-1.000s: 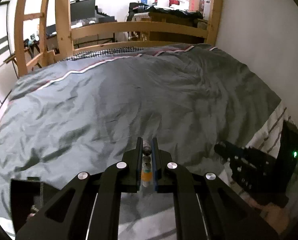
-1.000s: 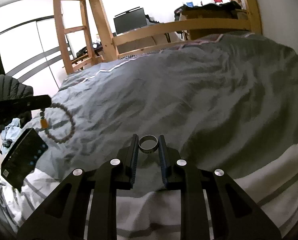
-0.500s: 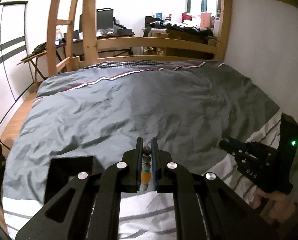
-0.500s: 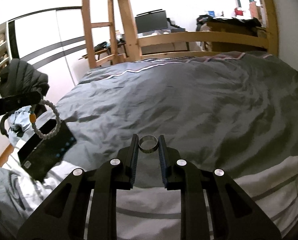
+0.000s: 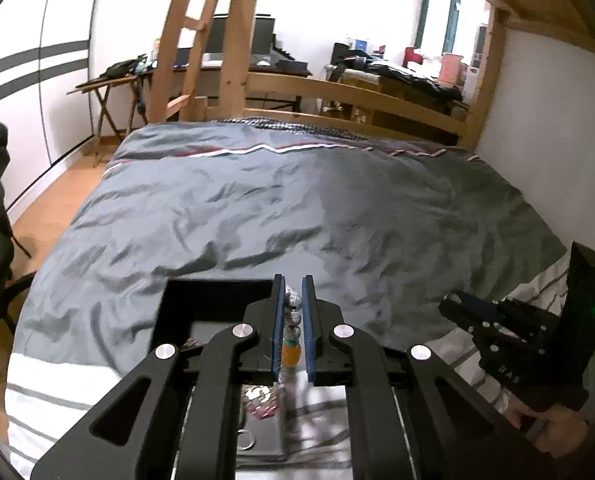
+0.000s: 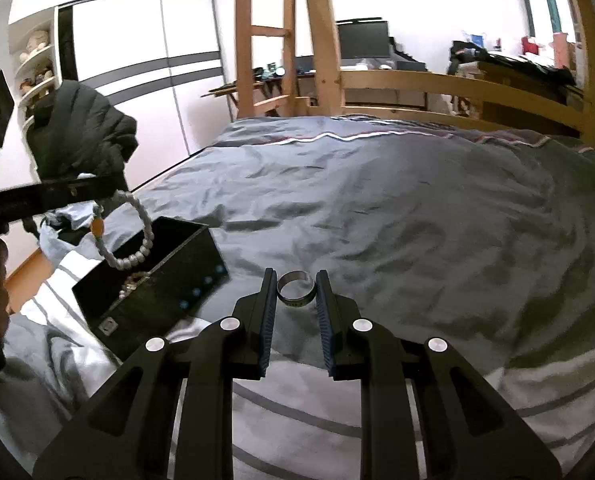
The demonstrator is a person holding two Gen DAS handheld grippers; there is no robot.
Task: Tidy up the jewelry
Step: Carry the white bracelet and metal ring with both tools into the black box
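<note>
My left gripper (image 5: 293, 292) is shut on a bead bracelet (image 5: 292, 320) with pale beads and one orange bead. It holds the bracelet over the open black jewelry box (image 5: 213, 292) on the bed. In the right wrist view the bracelet (image 6: 131, 240) hangs as a loop from the left gripper (image 6: 109, 190) above the box (image 6: 165, 276), which holds other jewelry. My right gripper (image 6: 296, 280) is shut on a silver ring (image 6: 296, 289), held above the duvet to the right of the box. The right gripper also shows in the left wrist view (image 5: 457, 304).
A grey duvet (image 5: 297, 208) covers the bed, with a white striped sheet (image 6: 337, 420) at the near edge. A wooden bed frame and ladder (image 6: 289, 40) stand at the far end. A wall (image 5: 557, 128) runs along the right. A dark jacket (image 6: 81, 136) hangs at the left.
Both grippers have risen and tilted up. My left gripper has carried the bracelet from beside the box to above its open inside. The ring stays held in my right gripper.
</note>
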